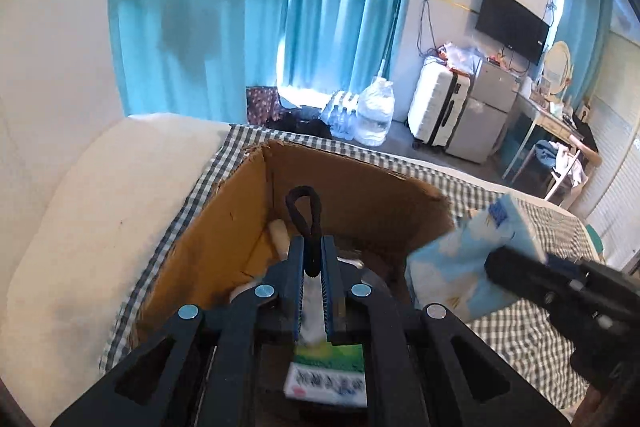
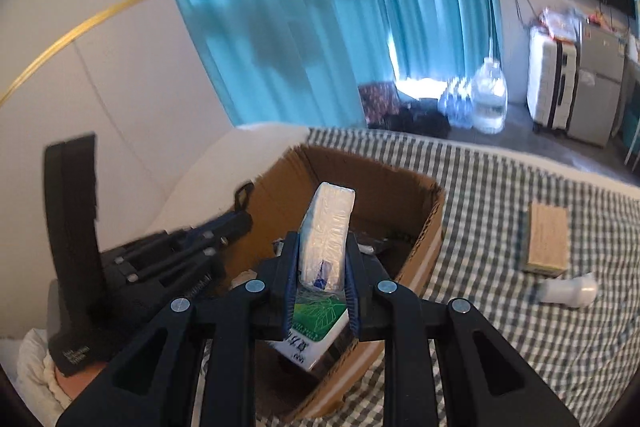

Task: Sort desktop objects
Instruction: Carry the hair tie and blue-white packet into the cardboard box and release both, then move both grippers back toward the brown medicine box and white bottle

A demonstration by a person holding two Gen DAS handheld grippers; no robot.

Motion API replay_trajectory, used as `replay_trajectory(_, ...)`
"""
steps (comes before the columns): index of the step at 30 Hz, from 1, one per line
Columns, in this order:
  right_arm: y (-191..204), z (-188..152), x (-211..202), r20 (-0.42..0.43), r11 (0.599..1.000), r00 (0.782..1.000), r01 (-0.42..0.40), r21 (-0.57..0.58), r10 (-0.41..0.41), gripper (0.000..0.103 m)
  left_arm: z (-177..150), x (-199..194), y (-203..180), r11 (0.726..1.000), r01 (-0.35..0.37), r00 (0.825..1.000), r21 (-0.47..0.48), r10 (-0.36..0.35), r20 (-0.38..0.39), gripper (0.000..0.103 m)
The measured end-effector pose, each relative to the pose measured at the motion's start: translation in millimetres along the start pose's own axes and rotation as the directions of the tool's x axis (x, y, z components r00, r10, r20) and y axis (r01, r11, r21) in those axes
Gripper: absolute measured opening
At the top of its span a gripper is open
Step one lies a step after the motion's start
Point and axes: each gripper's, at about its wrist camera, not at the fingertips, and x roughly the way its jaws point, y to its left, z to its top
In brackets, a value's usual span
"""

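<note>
Now left tool (image 1: 311, 259) pinches black loop (image 1: 304, 205), right tool (image 2: 322, 263) clamps tissue pack (image 2: 329, 227), both tilted over box (image 2: 424, 227).

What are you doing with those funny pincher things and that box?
A person is tidying things off a checked cloth into an open brown cardboard box. The left gripper is shut on a black elastic loop and holds it above the box. The right gripper is shut on a small white plastic-wrapped tissue pack, also over the box. A green-and-white carton already lies inside. A flat tan box and a white bottle wait on the cloth.
</note>
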Motion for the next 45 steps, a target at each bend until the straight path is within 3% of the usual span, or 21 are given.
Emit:
replay_trajectory(3,-8.1,4.3,18.1,-0.017,1.000,1.000,0.002,0.012,-0.002,0.023,8.2,16.8,8.1,1.000,0.004,1.000,0.004,-0.004,-0.011,0.011)
replay_trajectory(4,-12.0,7.8,23.1,-0.017,1.000,1.000,-0.006,0.029,0.007,0.038,10.0,20.3,8.9,1.000,0.006,1.000,0.008,-0.005,-0.016,0.023)
replay_trajectory(5,-14.0,11.0,25.2,-0.015,0.999,1.000,-0.012,0.049,0.013,0.063,11.9,25.7,9.8,1.000,0.004,1.000,0.016,-0.003,-0.026,0.033)
replay_trajectory(6,-17.4,13.9,25.6,-0.007,0.997,1.000,-0.013,0.072,0.013,0.071,12.8,29.5,11.1,1.000,-0.012,0.999,0.020,0.013,-0.036,0.061)
replay_trajectory(7,-22.5,16.0,21.5,0.020,0.995,1.000,-0.011,0.096,0.009,0.073,12.3,31.6,12.1,0.999,-0.034,0.999,0.016,0.034,-0.039,0.078)
replay_trajectory(11,-36.7,19.6,7.3,0.068,0.992,0.997,0.033,0.121,-0.042,0.073,6.1,31.9,11.5,1.000,-0.012,0.998,0.005,0.012,-0.061,0.090)
replay_trajectory(12,-41.8,18.2,2.9,0.077,0.990,0.996,0.042,0.133,-0.053,0.073,2.9,30.8,9.4,0.999,-0.042,0.996,0.015,0.043,-0.078,0.097)
replay_trajectory(15,-62.0,6.3,-17.0,0.094,0.981,0.991,0.072,0.180,-0.090,0.073,-4.1,21.1,4.3,0.997,-0.077,0.994,0.027,0.079,-0.081,0.098)
replay_trajectory(18,-82.5,-17.5,-44.3,0.097,0.965,0.979,0.158,0.211,-0.181,0.073,-14.6,3.3,-7.1,0.995,-0.093,0.993,0.025,0.094,-0.074,0.101)
replay_trajectory(23,-114.7,-64.9,-79.3,0.057,0.921,0.949,0.287,0.263,-0.312,0.075,-32.2,-27.7,-51.9,0.997,-0.062,0.997,0.046,0.064,-0.038,0.103)
replay_trajectory(29,-149.5,-113.0,-110.4,0.007,0.861,0.934,0.325,0.391,-0.356,0.079,-51.4,-36.6,-124.9,0.994,-0.006,0.999,0.106,0.010,-0.039,0.103)
replay_trajectory(33,-166.6,-124.1,-126.3,0.015,0.832,0.920,0.347,0.433,-0.391,0.079,-67.1,-27.2,-168.0,0.985,0.010,0.998,0.174,0.001,-0.061,0.103)
replay_trajectory(40,-202.3,-133.4,-101.1,-0.039,0.794,0.920,0.356,0.492,-0.389,0.079,-86.2,14.1,-200.6,0.977,0.022,0.994,0.214,0.000,-0.106,0.103)
replay_trajectory(45,-228.9,-124.3,-63.8,-0.078,0.781,0.923,0.363,0.509,-0.378,0.079,-99.1,56.9,-199.2,0.984,0.045,0.987,0.171,-0.017,-0.157,0.103)
